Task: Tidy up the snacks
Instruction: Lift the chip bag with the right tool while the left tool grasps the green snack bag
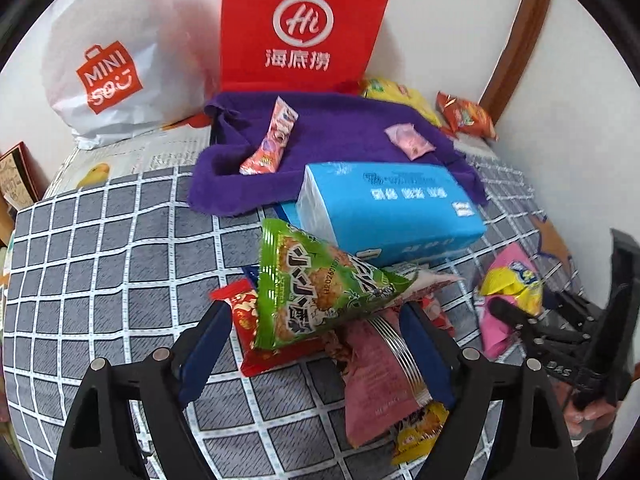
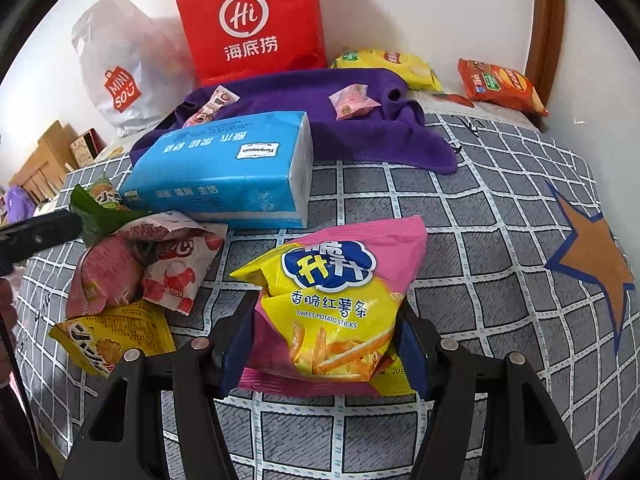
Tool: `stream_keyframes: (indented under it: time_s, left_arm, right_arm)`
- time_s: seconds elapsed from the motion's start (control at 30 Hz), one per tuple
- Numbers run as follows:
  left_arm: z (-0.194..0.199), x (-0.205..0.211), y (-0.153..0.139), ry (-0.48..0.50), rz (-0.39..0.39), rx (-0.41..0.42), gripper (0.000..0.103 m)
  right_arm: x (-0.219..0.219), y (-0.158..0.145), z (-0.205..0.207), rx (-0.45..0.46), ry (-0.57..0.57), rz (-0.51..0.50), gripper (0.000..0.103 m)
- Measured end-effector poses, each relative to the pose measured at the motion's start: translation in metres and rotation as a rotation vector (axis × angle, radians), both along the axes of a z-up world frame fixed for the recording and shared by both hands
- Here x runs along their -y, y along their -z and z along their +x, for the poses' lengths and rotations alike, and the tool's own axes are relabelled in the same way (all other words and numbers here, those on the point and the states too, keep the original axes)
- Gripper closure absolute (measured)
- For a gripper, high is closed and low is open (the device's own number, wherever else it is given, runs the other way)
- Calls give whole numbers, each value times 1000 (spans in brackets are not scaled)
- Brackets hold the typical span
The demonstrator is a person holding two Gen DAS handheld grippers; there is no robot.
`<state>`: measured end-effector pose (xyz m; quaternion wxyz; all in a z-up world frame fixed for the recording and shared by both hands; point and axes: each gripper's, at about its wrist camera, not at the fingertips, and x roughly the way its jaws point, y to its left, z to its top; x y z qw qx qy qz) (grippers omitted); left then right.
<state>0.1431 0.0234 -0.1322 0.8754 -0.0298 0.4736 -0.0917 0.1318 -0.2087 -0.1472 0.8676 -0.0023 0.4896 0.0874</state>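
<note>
Green snack bag (image 1: 320,284) lies tilted on a heap of packets between the spread jaws of the left gripper (image 1: 316,344), whose pads stand clear of it. Further right, the right gripper (image 2: 326,344) clamps the pink-and-yellow sweet potato bag (image 2: 336,308) on the checked cloth (image 2: 480,248).

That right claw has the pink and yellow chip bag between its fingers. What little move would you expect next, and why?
Probably a small lift. The right claw seems closed on the sweet potato sticks bag, which still rests on the checked cloth. Raising it would clear the snack pile beside it before carrying it off.
</note>
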Motion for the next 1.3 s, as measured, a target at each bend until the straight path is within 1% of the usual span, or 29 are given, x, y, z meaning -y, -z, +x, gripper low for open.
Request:
stream_keyframes:
  time_s: [0.1,0.27,0.3,0.33,0.4,0.43,0.53,0.63,0.73,0.83,0.97,1.07,1.23,1.3]
  left_arm:
    - [8,3,7,-14,21,-15,18]
    - [17,1,11,-19,-6,-15,18]
    - [18,1,12,-15,-12,-22,20]
    - [19,0,12,-5,-27,-25,28]
    - [18,-2,11,1,-40,-22,32]
    - [16,-4,9,3,-47,-14,37]
    - [14,-9,5,-7,-72,-20,45]
    - [10,-16,1,-11,-124,-31,47]
    - [2,-19,-7,-23,-118,-8,47]
    - [-5,-22,-16,-23,-148,-4,47]
    - [-12,-23,-24,-21,-171,-6,47]
    - [-16,-21,-32,-9,-165,10,47]
    - [-17,-18,-49,2,-202,28,47]
    - [-16,-15,-54,13,-208,35,47]
  right_arm:
    - [4,0,1,0,3,25,39]
    - [6,2,3,-4,7,40,39]
    - [5,2,3,-3,6,37,39]
    - [4,2,3,-4,5,35,39]
    - [4,2,4,-6,3,31,40]
    - [3,1,5,-10,2,29,40]
    - [4,0,5,-13,-5,30,40]
    - [5,-2,4,-10,-5,44,40]
    - [5,-5,2,-1,10,49,40]
    - [4,-10,0,1,7,59,40]
    - [-2,-18,-1,-13,5,14,40]
    - [-4,-32,-6,16,-8,17,40]
    - [-8,-59,-10,70,-16,24,40]
    - [-8,-67,-9,73,-18,38,40]
